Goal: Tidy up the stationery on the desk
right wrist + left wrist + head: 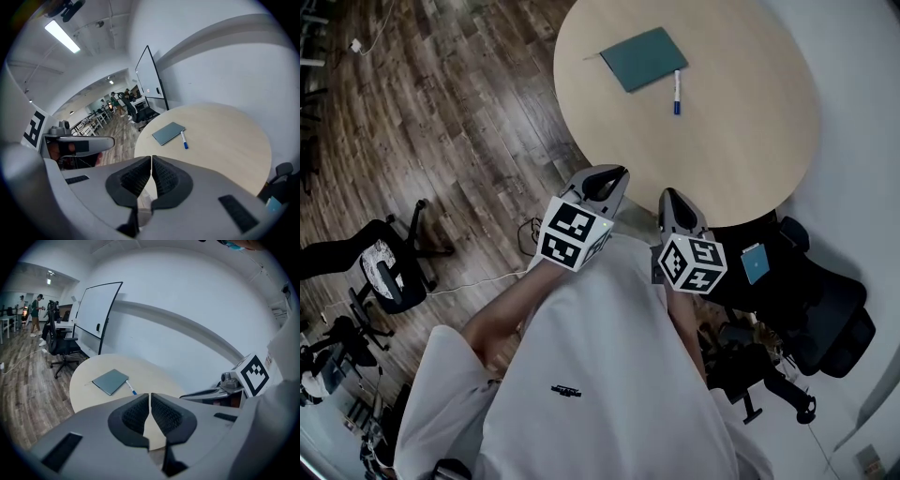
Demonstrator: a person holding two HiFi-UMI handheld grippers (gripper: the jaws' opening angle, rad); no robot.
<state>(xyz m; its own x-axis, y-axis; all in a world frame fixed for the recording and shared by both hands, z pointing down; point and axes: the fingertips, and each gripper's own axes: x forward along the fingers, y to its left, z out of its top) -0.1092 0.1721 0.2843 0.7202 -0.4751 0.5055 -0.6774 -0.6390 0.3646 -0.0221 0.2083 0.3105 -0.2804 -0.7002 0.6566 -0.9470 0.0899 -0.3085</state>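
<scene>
Teal notebook (643,58) beside blue-capped pen (677,92)

tabletop (741,141): round, light wood | on it: teal notebook (643,58) lying flat; blue-capped marker (677,92) just beside notebook's right edge; rest bare

a: how is the light looking?
b: it's coming out even and fairly bright. a ceiling strip (60,36) is glowing at the top left of the right gripper view, and the table (741,141) is showing no hard shadows.
a: any distortion?
b: both gripper views are bending hard at the rims and fading into black corners. the floor (441,112) is looking darker in the head view.
</scene>
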